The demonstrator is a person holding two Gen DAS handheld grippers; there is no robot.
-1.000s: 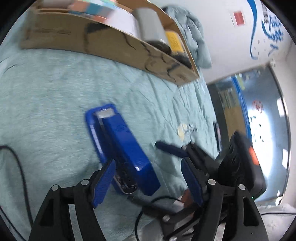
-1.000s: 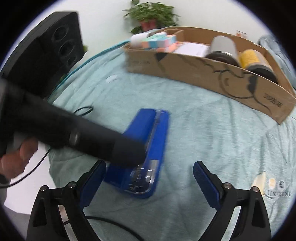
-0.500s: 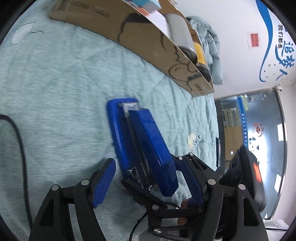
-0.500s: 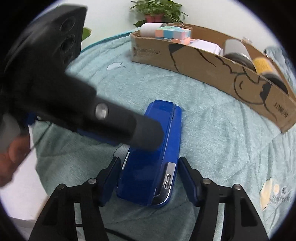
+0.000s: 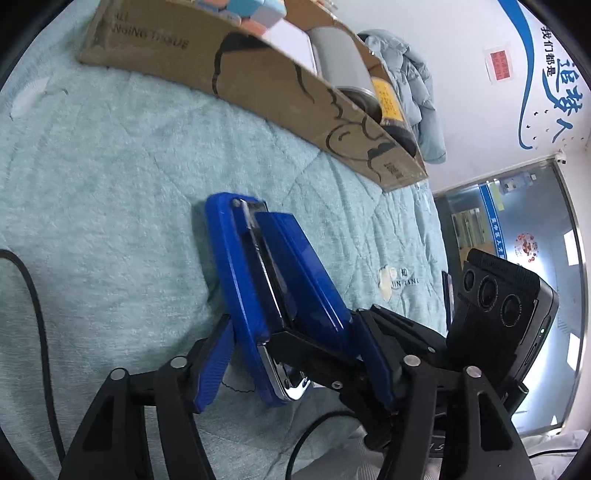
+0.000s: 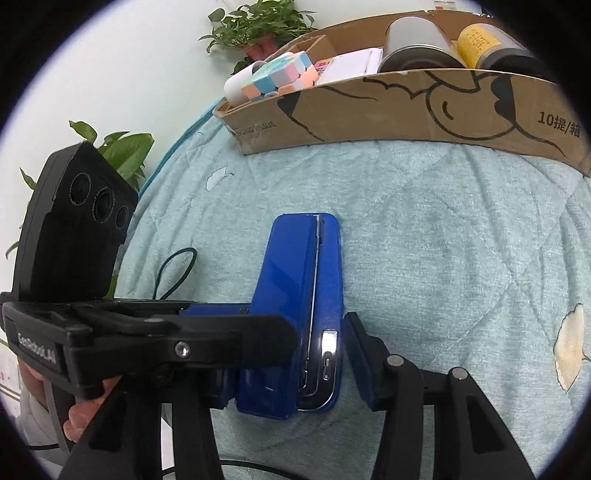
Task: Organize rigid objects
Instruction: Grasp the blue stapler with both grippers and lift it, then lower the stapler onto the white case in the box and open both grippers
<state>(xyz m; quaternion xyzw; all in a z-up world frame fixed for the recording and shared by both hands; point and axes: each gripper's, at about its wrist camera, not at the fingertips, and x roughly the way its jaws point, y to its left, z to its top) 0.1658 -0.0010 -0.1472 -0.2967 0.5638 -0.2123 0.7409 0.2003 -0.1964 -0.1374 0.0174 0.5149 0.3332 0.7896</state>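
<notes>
A blue stapler (image 5: 273, 291) lies on the teal quilt, its chrome hinge end toward me; it also shows in the right wrist view (image 6: 303, 314). My left gripper (image 5: 295, 362) has its blue pads on both sides of the stapler's near end. My right gripper (image 6: 291, 362) is closed on the same end from the other side, its right pad against the stapler. The left gripper's body (image 6: 147, 339) crosses the right wrist view and hides the right gripper's left finger. A cardboard box (image 6: 406, 107) stands behind.
The box (image 5: 258, 77) holds a pastel puzzle cube (image 6: 280, 79), a white cylinder (image 6: 238, 85), a grey can (image 6: 417, 44) and a yellow-labelled jar (image 6: 480, 44). A black cable (image 5: 37, 314) lies at the left. Potted plants (image 6: 255, 26) stand behind the bed.
Both grippers have closed in on the stapler's near end from open. The stapler has tilted a little and fills more of both views.
</notes>
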